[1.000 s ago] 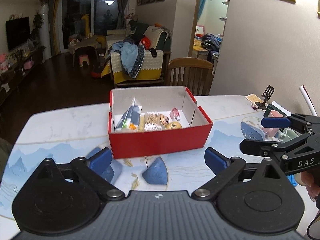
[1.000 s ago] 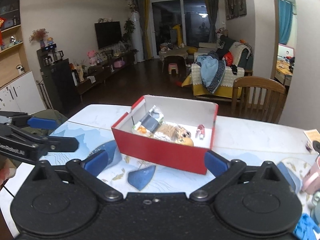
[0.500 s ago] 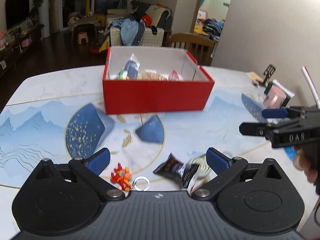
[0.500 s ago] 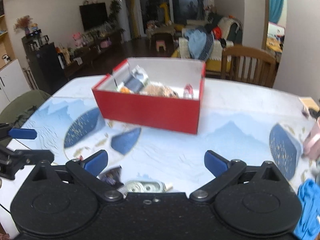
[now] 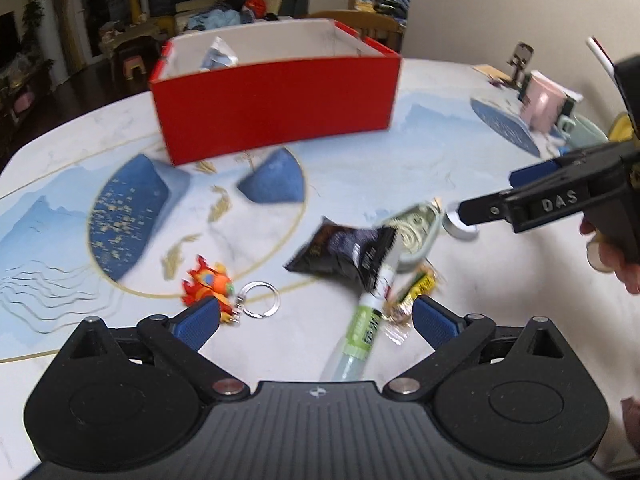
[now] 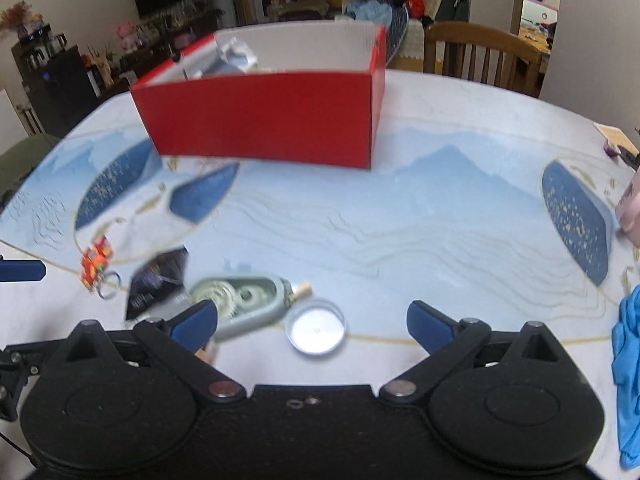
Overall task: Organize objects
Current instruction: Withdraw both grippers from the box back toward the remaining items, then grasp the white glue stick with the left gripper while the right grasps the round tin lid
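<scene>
Crinkly black foil snack packet (image 5: 348, 250) lies loose on the marbled blue-white surface (image 5: 400, 152), near the red cardboard box (image 5: 276, 104). Light, soft, slippery; pinch 1 edge. Left claw (image 5: 316, 316) and right claw (image 6: 312, 318) both spread, empty.

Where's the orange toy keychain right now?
In the left wrist view the orange toy keychain lies on the table, just ahead of the left gripper's left fingertip, left of the black snack packet.
</scene>
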Demonstrator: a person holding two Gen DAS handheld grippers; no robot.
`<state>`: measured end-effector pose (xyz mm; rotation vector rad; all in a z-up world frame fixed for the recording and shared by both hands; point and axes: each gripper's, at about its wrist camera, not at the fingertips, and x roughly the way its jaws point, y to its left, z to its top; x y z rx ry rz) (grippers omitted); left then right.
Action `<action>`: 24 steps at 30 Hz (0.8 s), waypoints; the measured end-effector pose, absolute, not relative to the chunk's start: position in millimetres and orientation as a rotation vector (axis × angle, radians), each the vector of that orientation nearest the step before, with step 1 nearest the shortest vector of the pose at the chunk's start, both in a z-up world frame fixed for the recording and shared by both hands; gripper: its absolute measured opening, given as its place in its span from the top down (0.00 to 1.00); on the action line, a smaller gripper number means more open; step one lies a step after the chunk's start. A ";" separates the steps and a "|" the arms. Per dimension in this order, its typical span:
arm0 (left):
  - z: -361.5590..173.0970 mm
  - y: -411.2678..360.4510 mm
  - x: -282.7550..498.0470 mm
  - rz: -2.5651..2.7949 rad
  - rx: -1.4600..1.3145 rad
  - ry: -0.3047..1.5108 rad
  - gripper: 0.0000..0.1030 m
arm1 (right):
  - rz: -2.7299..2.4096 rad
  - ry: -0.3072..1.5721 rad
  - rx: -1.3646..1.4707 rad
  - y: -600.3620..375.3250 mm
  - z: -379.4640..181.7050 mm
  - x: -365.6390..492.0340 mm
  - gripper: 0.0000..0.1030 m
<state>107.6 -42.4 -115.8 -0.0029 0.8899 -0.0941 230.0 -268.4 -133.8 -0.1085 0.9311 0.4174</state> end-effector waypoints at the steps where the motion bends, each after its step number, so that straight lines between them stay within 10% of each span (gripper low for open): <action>1: -119.6 -43.5 108.6 -0.102 0.006 0.895 0.01 | 0.413 0.936 -0.117 -267.7 -137.2 229.9 0.03; 14: -147.1 -44.0 107.6 -0.103 0.041 0.953 0.03 | 0.421 0.991 -0.163 -259.6 -160.2 230.2 0.26; 24: -147.4 -48.3 109.2 -0.147 0.037 0.965 0.48 | 0.435 0.973 -0.204 -251.2 -159.9 229.9 0.42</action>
